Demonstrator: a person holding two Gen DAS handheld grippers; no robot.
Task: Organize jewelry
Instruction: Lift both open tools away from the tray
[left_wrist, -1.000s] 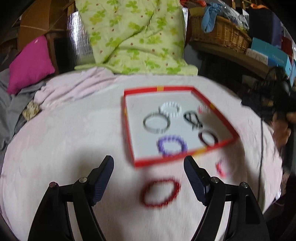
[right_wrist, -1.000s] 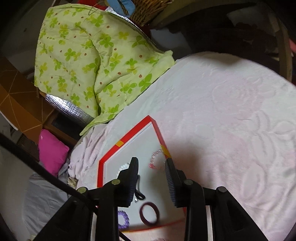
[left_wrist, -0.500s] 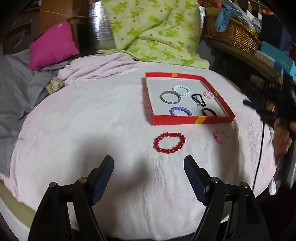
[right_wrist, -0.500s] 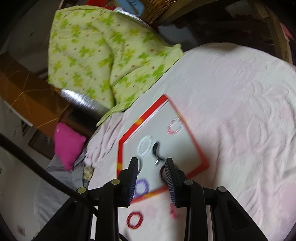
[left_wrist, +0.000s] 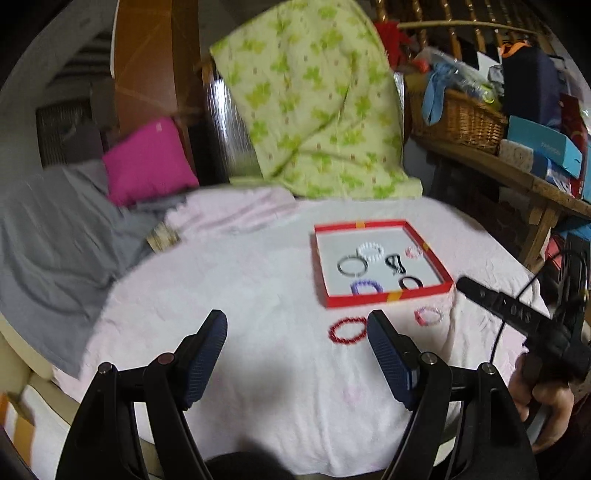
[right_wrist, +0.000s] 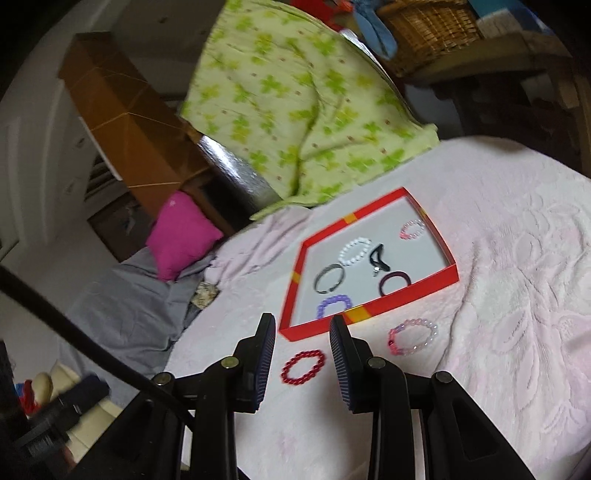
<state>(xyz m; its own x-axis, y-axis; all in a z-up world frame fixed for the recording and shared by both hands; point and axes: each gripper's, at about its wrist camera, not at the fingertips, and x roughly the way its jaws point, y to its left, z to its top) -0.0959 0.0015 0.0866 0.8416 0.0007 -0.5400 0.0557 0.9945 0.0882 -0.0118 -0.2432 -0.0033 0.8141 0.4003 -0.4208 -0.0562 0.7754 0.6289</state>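
A red-rimmed tray (left_wrist: 384, 297) (right_wrist: 406, 286) lies on the pink bedspread and holds several bracelets and a black clip. In front of it on the cloth lie a red bead bracelet (left_wrist: 348, 331) (right_wrist: 303, 365) and a pink clear-bead bracelet (left_wrist: 428, 315) (right_wrist: 413, 336). My left gripper (left_wrist: 295, 317) hangs wide open above the cloth, short of the red bracelet. My right gripper (right_wrist: 302, 321) stands narrowly open with nothing held; the red bracelet shows on the cloth below its gap. A hand (left_wrist: 546, 398) carries it at the right edge of the left wrist view.
A green flowered quilt (left_wrist: 314, 110) is draped behind the bed. A magenta pillow (left_wrist: 147, 166) and grey blanket (left_wrist: 55, 229) lie at the left. A wooden shelf with a wicker basket (left_wrist: 461, 118) and boxes stands at the right.
Both grippers have drawn back and up from the tray, so it looks smaller and farther. The red and pink bracelets came into the right wrist view. Neither jaw width changed.
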